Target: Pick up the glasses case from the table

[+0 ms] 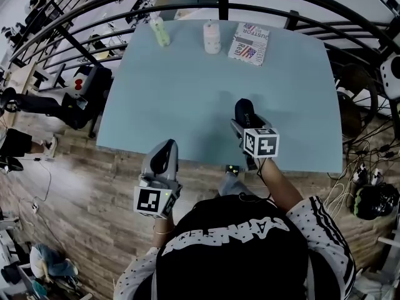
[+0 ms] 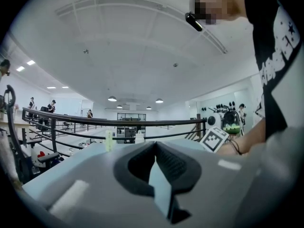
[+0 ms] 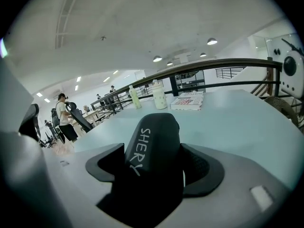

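Right gripper view is where I'd worry: the black, rounded, smooth-shelled glasses case with white lettering (image 3: 153, 144) is pinched only at its near end, and most of it sticks out past the pads. My guess is it could pivot or slide out if the wrist swings fast or the squeeze eases, and that curved shell won't help. If it slipped it would probably land on the pale blue desk (image 1: 187, 86) close to the front edge. From there it might bounce off onto the wooden plank floor (image 1: 94, 199)

The right hand-held gripper (image 3: 154, 161) is clamped onto the glasses case, with the jaws only as far apart as the case is wide and a dark pad touching each side. In the head view the case sits over the near part of the desk, just ahead of the person's right hand. I can't tell for sure whether it's clear of the surface

The left hand-held gripper (image 2: 154, 161) has its jaws meeting at the tips with nothing between them, and it's off the desk's near edge, over the floor
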The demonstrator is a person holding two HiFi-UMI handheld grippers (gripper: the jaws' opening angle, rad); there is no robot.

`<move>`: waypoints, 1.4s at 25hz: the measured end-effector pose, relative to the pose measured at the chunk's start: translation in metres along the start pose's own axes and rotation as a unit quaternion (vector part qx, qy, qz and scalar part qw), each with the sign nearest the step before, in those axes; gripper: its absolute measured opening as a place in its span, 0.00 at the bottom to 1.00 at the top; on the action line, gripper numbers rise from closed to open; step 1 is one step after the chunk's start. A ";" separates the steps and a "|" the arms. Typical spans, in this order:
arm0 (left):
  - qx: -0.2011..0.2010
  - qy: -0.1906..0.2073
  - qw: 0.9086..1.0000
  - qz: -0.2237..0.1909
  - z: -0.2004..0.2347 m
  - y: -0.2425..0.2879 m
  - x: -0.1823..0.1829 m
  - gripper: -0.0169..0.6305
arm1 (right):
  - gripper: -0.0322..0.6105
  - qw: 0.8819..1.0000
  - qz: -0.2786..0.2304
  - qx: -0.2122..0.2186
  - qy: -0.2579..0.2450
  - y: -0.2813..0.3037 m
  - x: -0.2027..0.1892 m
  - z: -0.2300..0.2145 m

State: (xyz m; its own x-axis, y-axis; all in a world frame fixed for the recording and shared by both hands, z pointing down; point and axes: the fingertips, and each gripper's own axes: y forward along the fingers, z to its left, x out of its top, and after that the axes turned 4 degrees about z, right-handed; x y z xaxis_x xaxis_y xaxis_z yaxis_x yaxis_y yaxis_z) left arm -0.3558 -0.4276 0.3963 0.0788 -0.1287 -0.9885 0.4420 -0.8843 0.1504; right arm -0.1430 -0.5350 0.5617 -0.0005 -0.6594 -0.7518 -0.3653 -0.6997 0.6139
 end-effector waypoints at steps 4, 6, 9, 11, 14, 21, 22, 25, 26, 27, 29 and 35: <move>-0.003 0.006 1.000 -0.006 -0.004 -0.004 0.002 0.03 | 0.64 1.000 -0.013 0.007 -0.002 -0.017 0.004 0.001; -0.005 0.007 1.000 0.000 -0.008 -0.006 0.003 0.03 | 0.64 1.000 -0.021 0.012 0.004 -0.026 0.007 0.001; -0.005 0.013 1.000 -0.004 -0.012 -0.011 0.006 0.03 | 0.64 0.999 -0.040 0.022 0.014 -0.041 0.014 0.002; -0.003 0.022 1.000 -0.010 -0.012 -0.017 0.006 0.03 | 0.64 0.998 -0.054 0.028 0.020 -0.053 0.018 0.005; -0.001 0.021 1.000 -0.010 -0.013 -0.025 0.005 0.03 | 0.64 0.996 -0.074 0.038 0.020 -0.071 0.025 0.012; 0.005 0.029 0.999 -0.016 -0.018 -0.038 0.011 0.03 | 0.64 0.991 -0.117 0.067 0.016 -0.112 0.043 0.029; 0.006 0.030 0.999 -0.015 -0.019 -0.040 0.011 0.03 | 0.64 0.990 -0.123 0.071 0.016 -0.117 0.046 0.030; 0.010 0.031 0.999 -0.014 -0.020 -0.046 0.010 0.03 | 0.64 0.987 -0.136 0.082 0.012 -0.130 0.053 0.039; 0.011 0.031 0.999 -0.013 -0.020 -0.048 0.010 0.03 | 0.64 0.986 -0.140 0.087 0.010 -0.134 0.055 0.042; 0.012 0.030 0.999 -0.013 -0.019 -0.050 0.009 0.03 | 0.64 0.985 -0.144 0.091 0.009 -0.138 0.056 0.045; 0.014 0.029 0.999 -0.014 -0.019 -0.053 0.009 0.03 | 0.64 0.983 -0.152 0.100 0.007 -0.146 0.059 0.051; 0.013 0.028 0.999 -0.013 -0.022 -0.058 0.007 0.03 | 0.64 0.978 -0.172 0.115 -0.004 -0.168 0.066 0.064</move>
State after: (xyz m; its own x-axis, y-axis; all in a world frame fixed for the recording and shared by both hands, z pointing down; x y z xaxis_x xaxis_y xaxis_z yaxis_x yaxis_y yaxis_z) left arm -0.3609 -0.3668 0.3806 0.1187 -0.0809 -0.9896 0.4219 -0.8981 0.1240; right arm -0.1415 -0.4434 0.3937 0.1525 -0.3937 -0.9065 -0.5453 -0.7985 0.2551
